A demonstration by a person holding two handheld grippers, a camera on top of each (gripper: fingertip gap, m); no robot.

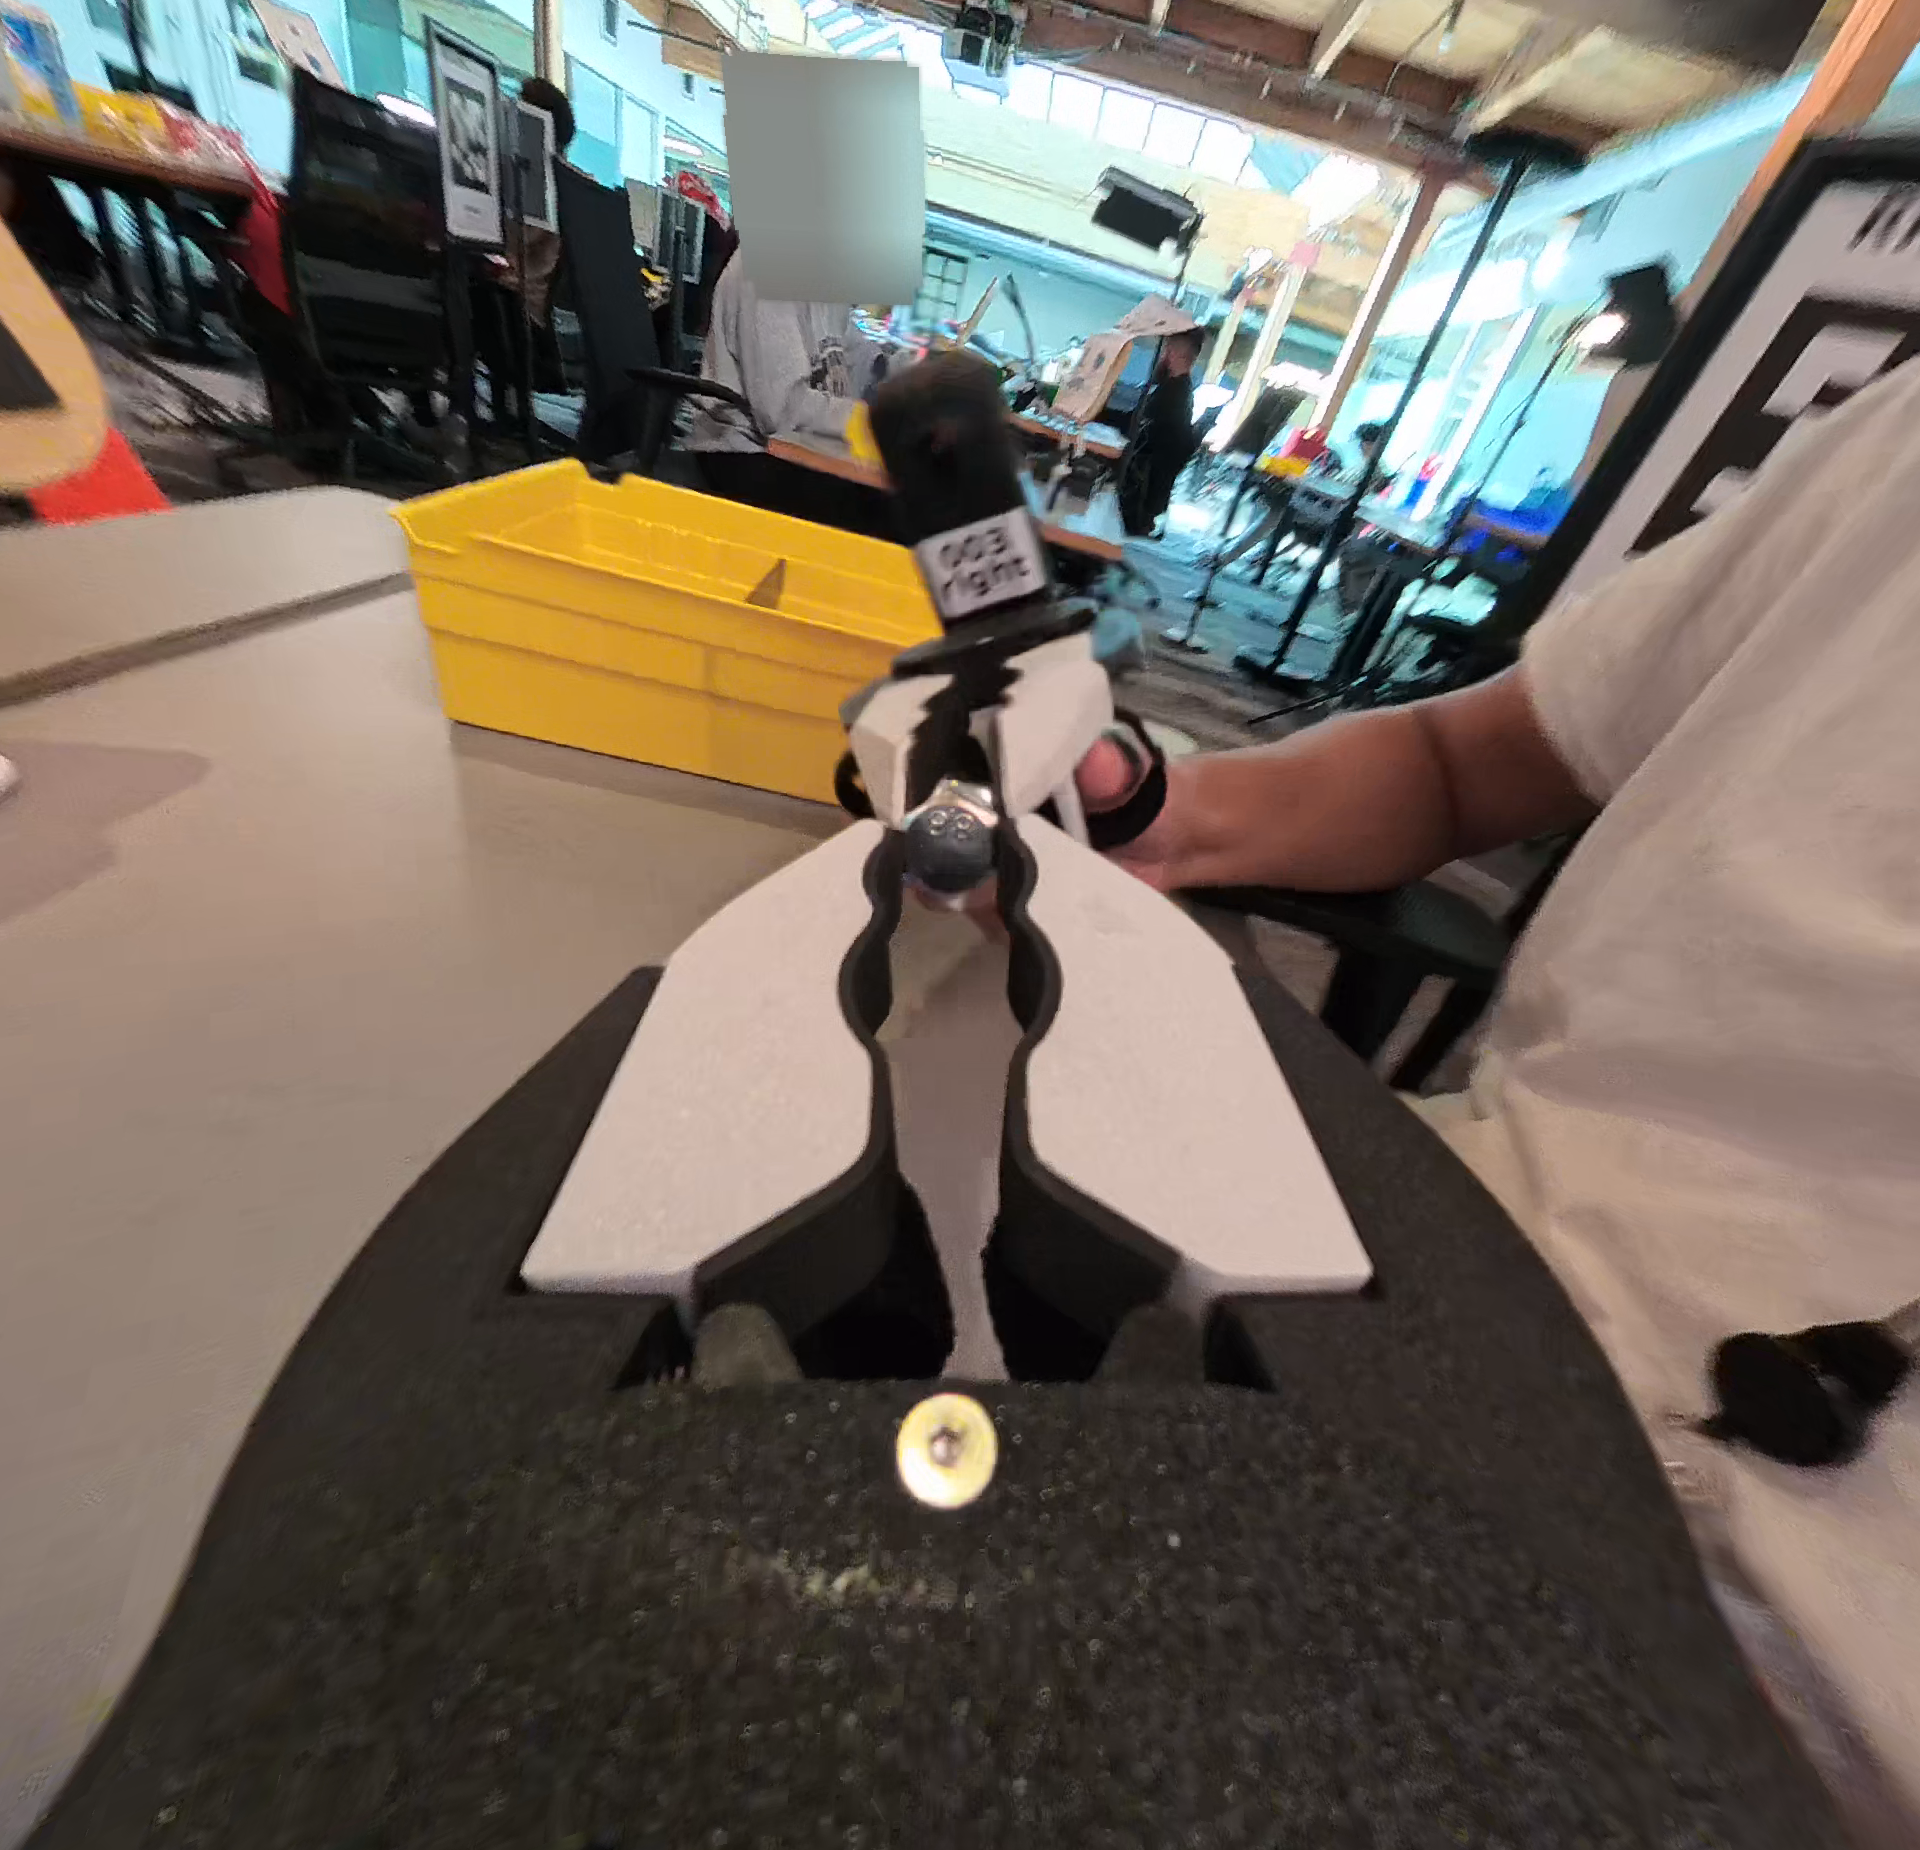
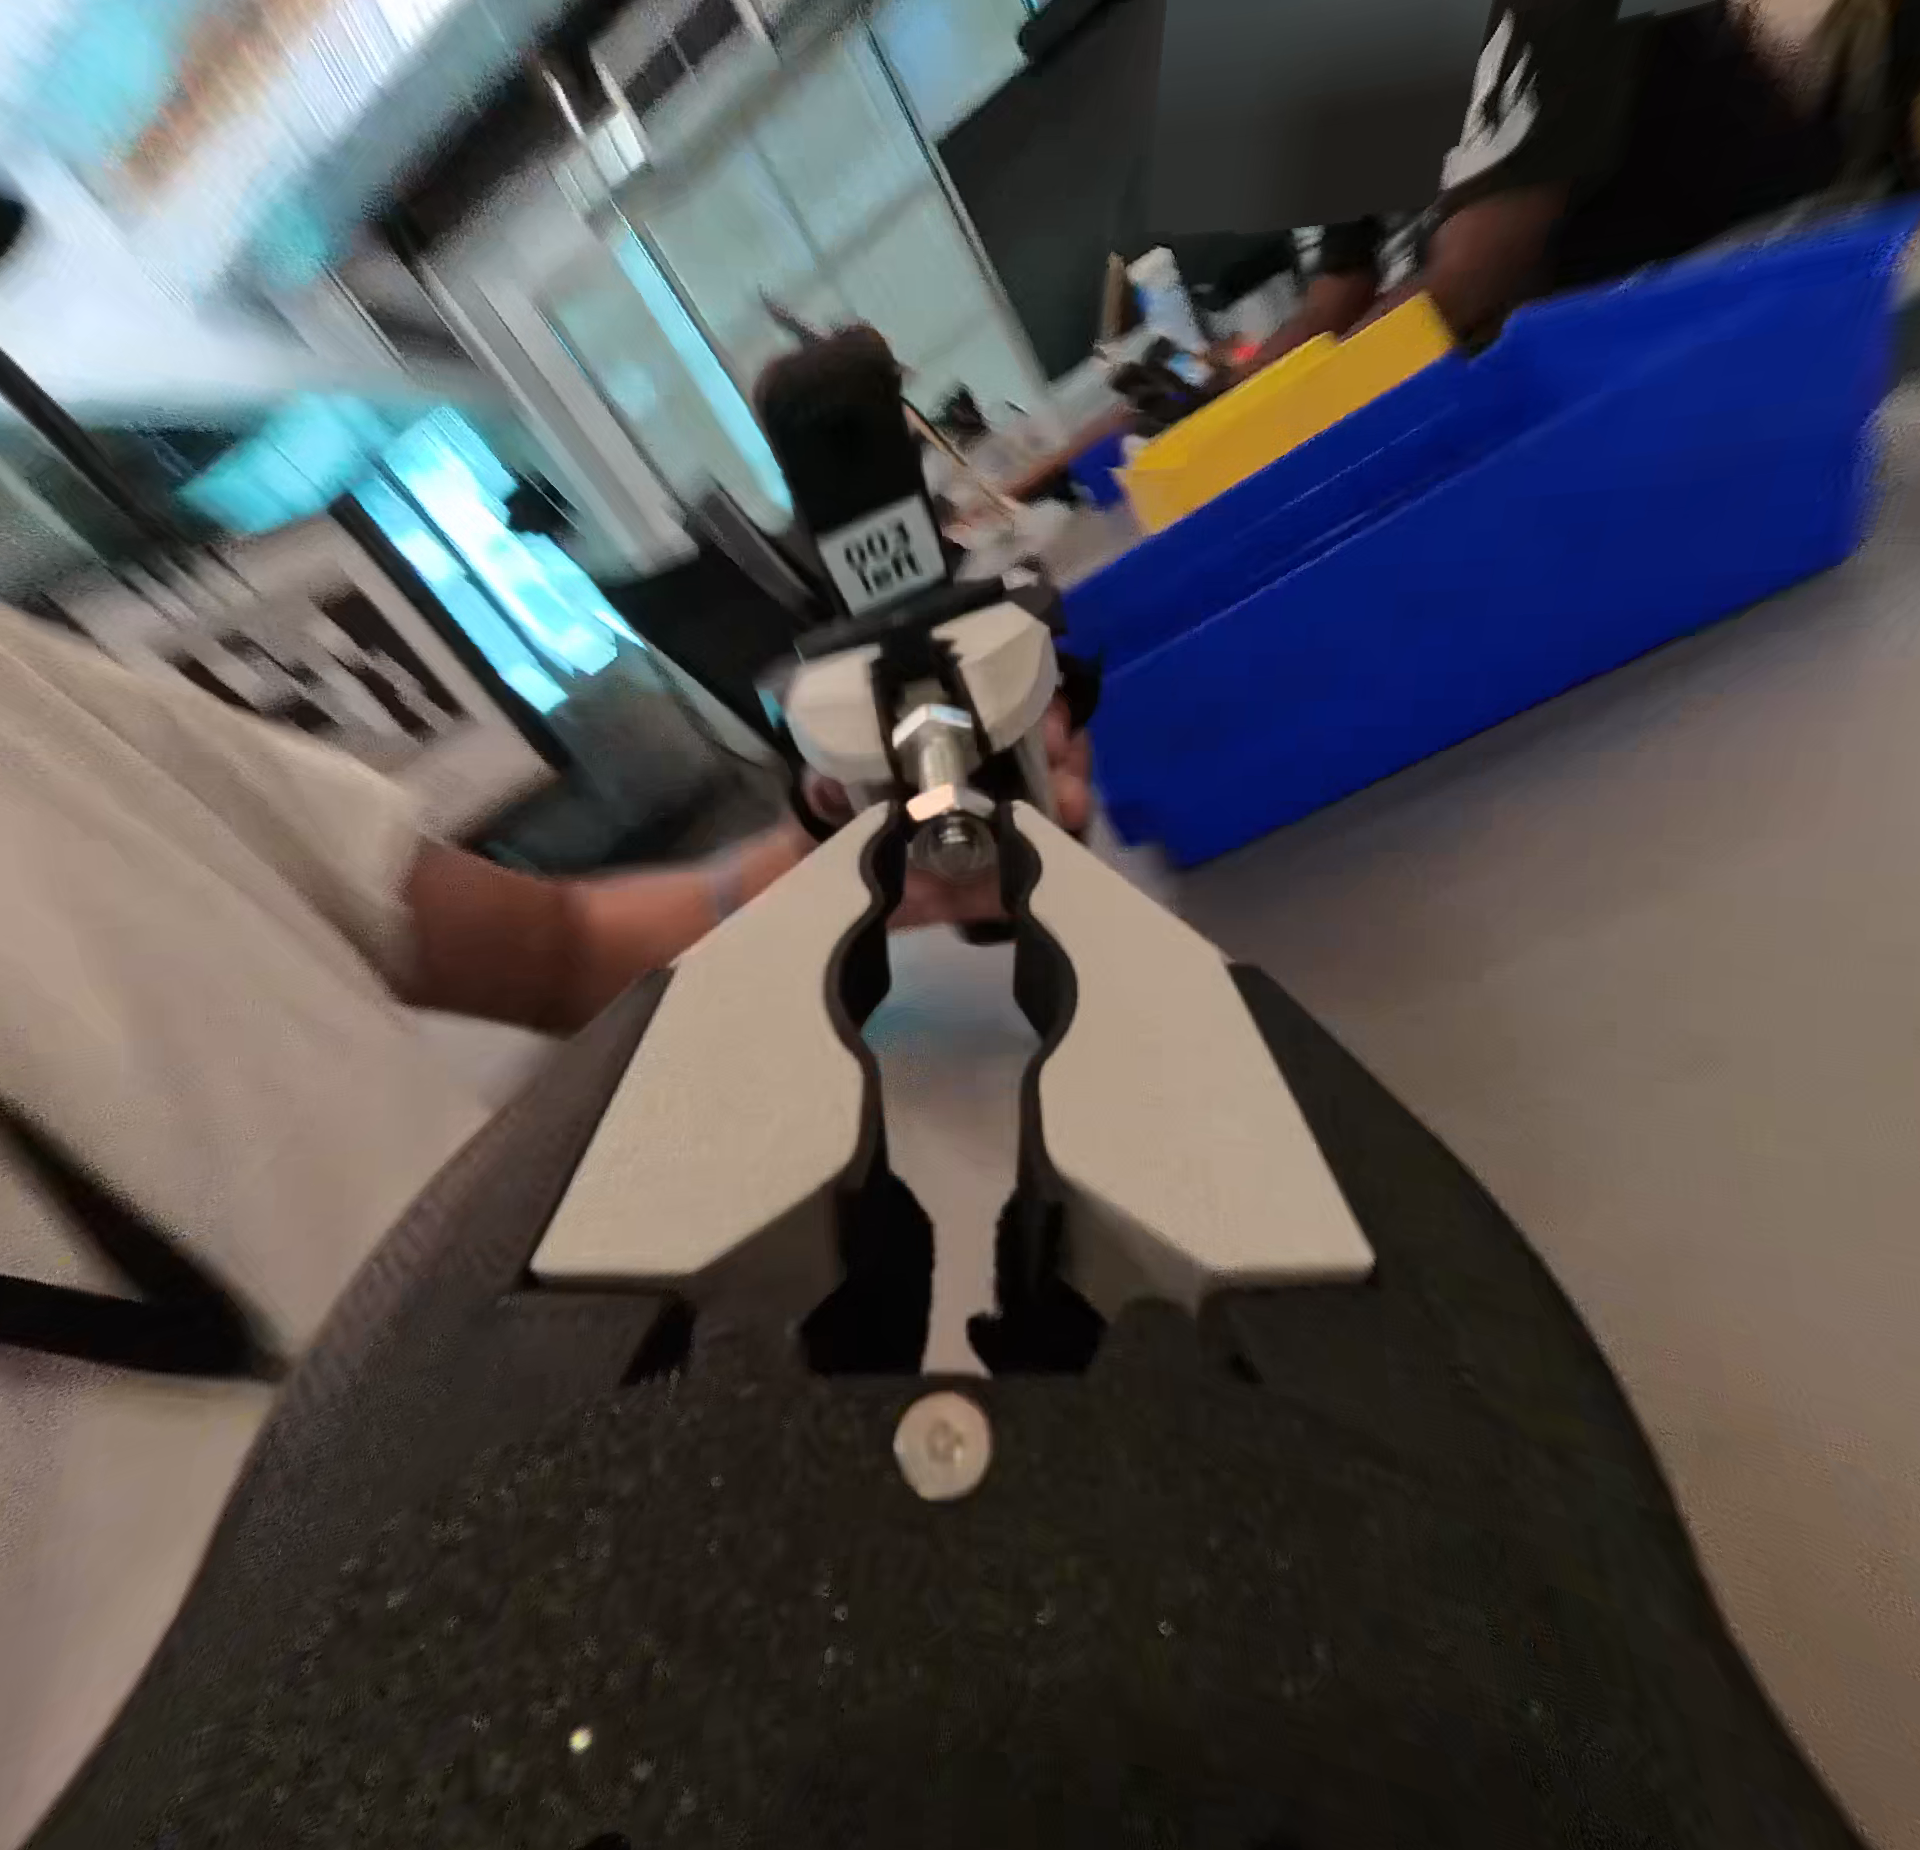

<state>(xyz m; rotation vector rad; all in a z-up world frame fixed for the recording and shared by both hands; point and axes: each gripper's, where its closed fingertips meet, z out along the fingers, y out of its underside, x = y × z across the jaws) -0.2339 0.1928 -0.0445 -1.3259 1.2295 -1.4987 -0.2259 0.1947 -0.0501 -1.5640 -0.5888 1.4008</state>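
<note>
While both of your grippers meet nose to nose above the grey worktop (image 1: 260, 969), one steel bolt (image 2: 935, 761) bridges them, and every risk listed hangs on that shared part.

Item 1, left gripper (image 1: 948, 865): closed on the bolt's head end, the dark round head (image 1: 943, 844) seated between the black pads at the very tips. Risk: a hold this close to the tips leaves little pad on the metal, so any twist from the far side may roll the head out.

Item 2, right gripper (image 2: 940, 844): closed about the threaded end of the same bolt, just behind a hex nut (image 2: 935, 801) riding the shank. Risk: pads on thread bite unevenly; should you pull or turn out of line with the other gripper, the bolt may cock and slip free of one side.

Item 3, nut: sits part-way along the shank, between the two grips. Risk: if it is loose, a tilt may let it spin or travel; how tight it is cannot be judged.

Item 4, surroundings: yellow bin (image 1: 665, 637) beyond your left gripper, blue bin (image 2: 1507, 574) beside your right. The bolt is over open worktop near the edge, not over either bin, so a dropped bolt would likely roll off.

Item 5, right view is motion-blurred; fast movement compounds every risk above.
</note>
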